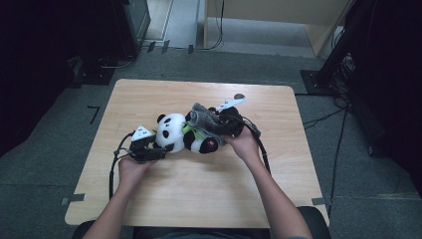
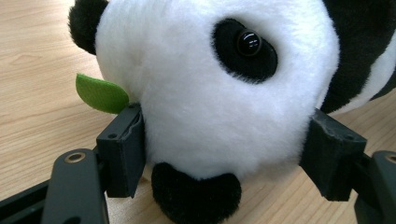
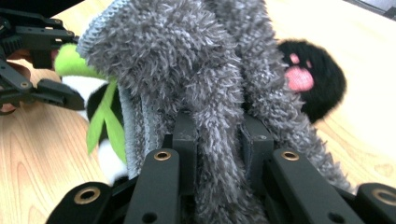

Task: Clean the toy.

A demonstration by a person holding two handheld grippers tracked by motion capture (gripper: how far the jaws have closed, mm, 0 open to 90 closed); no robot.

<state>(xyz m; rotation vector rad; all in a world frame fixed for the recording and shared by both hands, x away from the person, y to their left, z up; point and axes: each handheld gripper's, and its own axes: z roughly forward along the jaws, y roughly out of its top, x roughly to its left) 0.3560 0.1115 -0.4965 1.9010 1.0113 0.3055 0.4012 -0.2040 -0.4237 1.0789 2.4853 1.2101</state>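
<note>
A black-and-white panda plush (image 1: 175,132) lies on its side in the middle of the wooden table (image 1: 199,199). My left gripper (image 1: 158,149) is at its head. In the left gripper view the two jaws press into both sides of the white head (image 2: 210,84), and a green felt leaf (image 2: 100,93) pokes out beside the left jaw. A fuzzy grey cloth (image 1: 204,118) lies draped over the panda's body. My right gripper (image 1: 225,122) is shut on a fold of this cloth (image 3: 187,60). Beside that fold I see the panda's black foot (image 3: 313,84) with its pink pad.
Cables (image 1: 261,144) trail from both grippers back across the table. Beyond the far edge stand dark equipment (image 1: 129,25) and a wooden frame (image 1: 278,20). Cables also lie on the floor at the right (image 1: 343,104). The near half of the table is bare wood.
</note>
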